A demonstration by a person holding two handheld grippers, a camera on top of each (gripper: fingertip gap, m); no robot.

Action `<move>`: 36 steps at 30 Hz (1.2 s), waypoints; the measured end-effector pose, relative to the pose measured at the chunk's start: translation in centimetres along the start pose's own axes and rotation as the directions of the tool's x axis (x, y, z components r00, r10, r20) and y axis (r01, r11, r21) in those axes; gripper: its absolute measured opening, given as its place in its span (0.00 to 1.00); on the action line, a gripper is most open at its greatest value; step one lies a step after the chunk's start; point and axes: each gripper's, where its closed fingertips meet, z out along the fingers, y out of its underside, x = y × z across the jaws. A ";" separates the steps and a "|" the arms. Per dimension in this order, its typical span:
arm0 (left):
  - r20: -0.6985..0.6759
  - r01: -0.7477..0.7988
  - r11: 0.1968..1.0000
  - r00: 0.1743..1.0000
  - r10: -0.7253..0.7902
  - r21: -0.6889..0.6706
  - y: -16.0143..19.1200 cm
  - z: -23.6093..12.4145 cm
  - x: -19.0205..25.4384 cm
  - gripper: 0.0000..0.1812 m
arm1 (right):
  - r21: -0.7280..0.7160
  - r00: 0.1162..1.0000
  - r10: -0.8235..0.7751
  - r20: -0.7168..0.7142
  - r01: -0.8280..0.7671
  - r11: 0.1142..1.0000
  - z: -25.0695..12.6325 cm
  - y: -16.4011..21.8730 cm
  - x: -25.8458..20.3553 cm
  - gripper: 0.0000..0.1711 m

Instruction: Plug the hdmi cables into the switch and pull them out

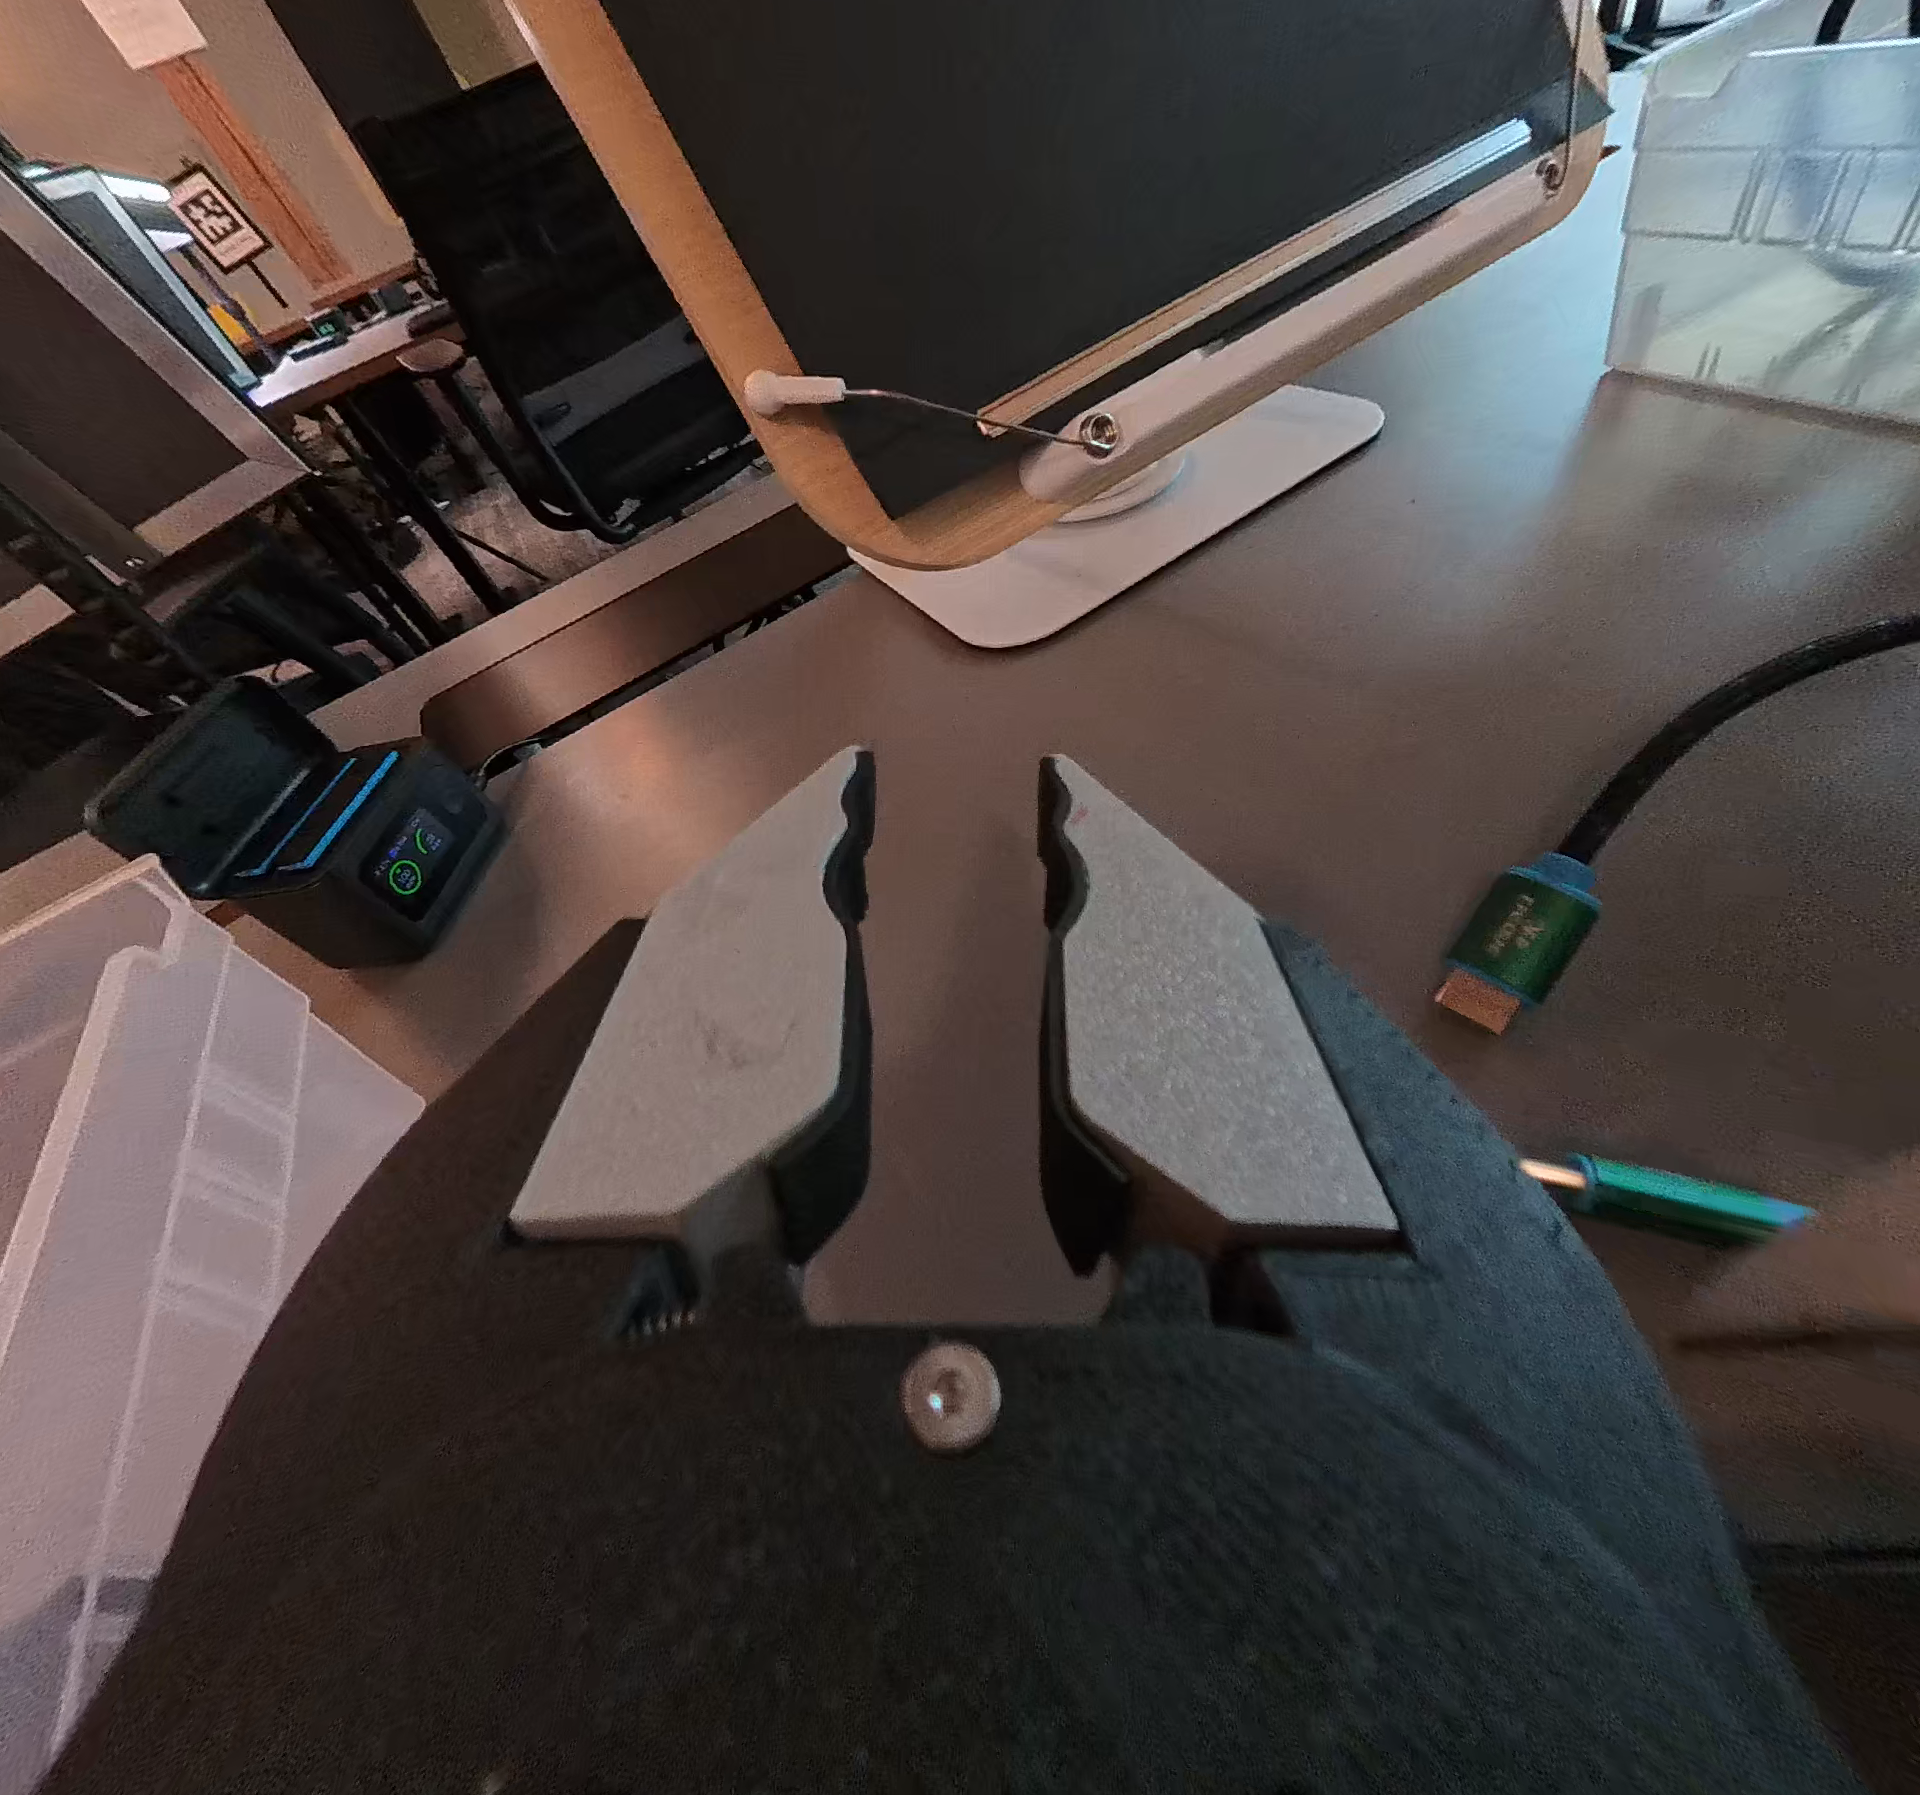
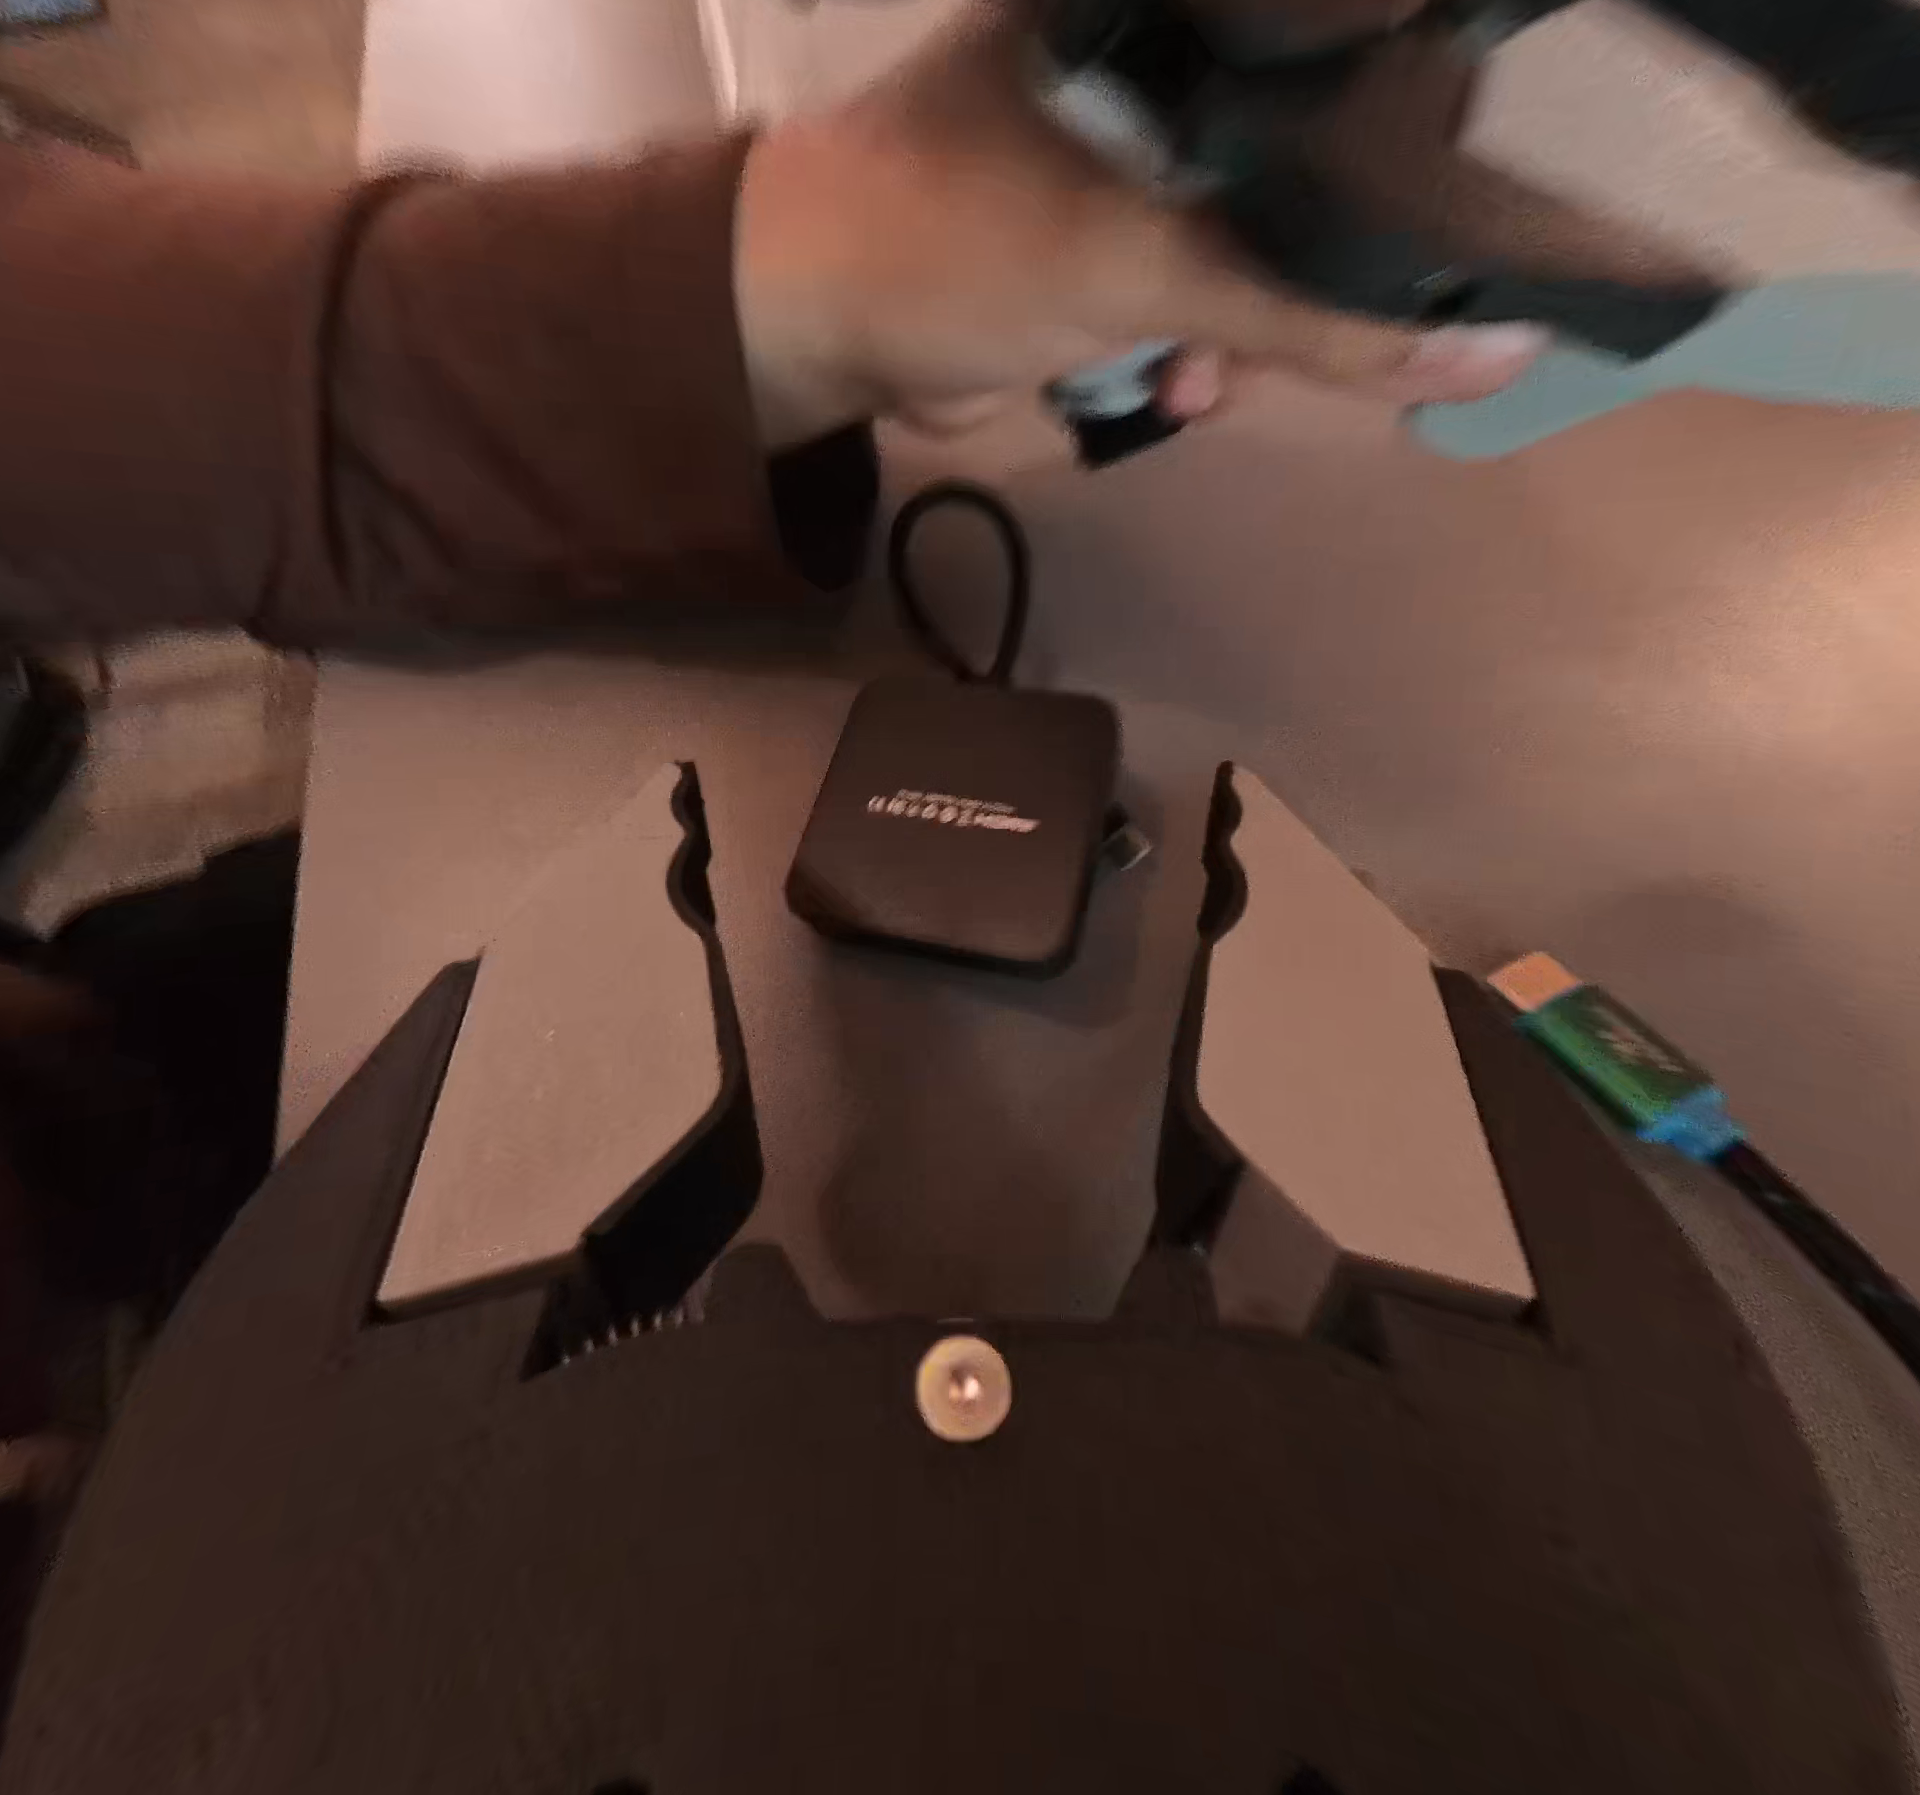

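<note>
The black square switch (image 2: 956, 826) lies on the brown table, a short black cable looping from its far side. My right gripper (image 2: 954, 779) is open and empty, hovering just above and before the switch. A green HDMI plug with a gold tip (image 2: 1605, 1054) lies to its right. In the left wrist view my left gripper (image 1: 954, 769) is open and empty above bare table. One green HDMI plug (image 1: 1519, 945) on a black cable lies to its right, and a second green plug (image 1: 1673, 1200) lies nearer, blurred.
A monitor with a wooden frame on a white base (image 1: 1132, 540) stands ahead of the left gripper. A black charger with a small screen (image 1: 343, 852) and a clear plastic box (image 1: 156, 1174) are at left. A person's brown-sleeved arm (image 2: 416, 395) crosses the right wrist view.
</note>
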 end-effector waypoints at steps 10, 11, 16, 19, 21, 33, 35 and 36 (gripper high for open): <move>0.012 -0.045 0.999 0.999 0.046 -0.004 0.1 -0.1 -0.4 0.17 | -0.228 0.997 0.058 -0.059 -0.070 0.971 1.8 3.1 1.9 0.39; 0.011 -0.060 0.998 0.998 0.060 -0.001 0.0 -0.2 -0.3 0.17 | -0.208 0.995 0.086 -0.058 -0.097 0.973 1.4 2.9 2.3 0.39; -0.017 -0.151 0.988 0.988 0.152 0.027 -0.6 -0.6 0.6 0.18 | -0.049 0.966 0.256 -0.042 -0.258 0.965 -2.1 1.2 6.0 0.39; -0.065 -0.293 0.956 0.953 0.294 0.031 -0.3 -0.8 2.3 0.23 | 0.044 0.928 0.370 0.033 -0.371 0.927 -4.2 0.5 7.7 0.39; -0.104 -0.396 0.917 0.911 0.400 0.057 0.0 -1.1 3.8 0.22 | 0.085 0.899 0.426 0.104 -0.435 0.896 -5.0 0.2 8.0 0.39; -0.380 -0.565 0.824 0.755 0.534 0.036 4.5 -2.5 8.6 0.29 | 0.098 0.899 0.435 0.046 -0.438 0.894 -6.8 1.1 10.0 0.00; -0.389 -0.575 0.817 0.743 0.545 0.048 4.5 -2.8 8.7 0.28 | 0.074 0.916 0.401 -0.001 -0.400 0.913 -6.7 1.4 9.9 0.18; -0.376 -0.573 0.818 0.747 0.548 0.053 4.2 -2.9 8.3 0.27 | 0.073 0.921 0.389 0.023 -0.390 0.918 -6.7 1.1 9.4 0.21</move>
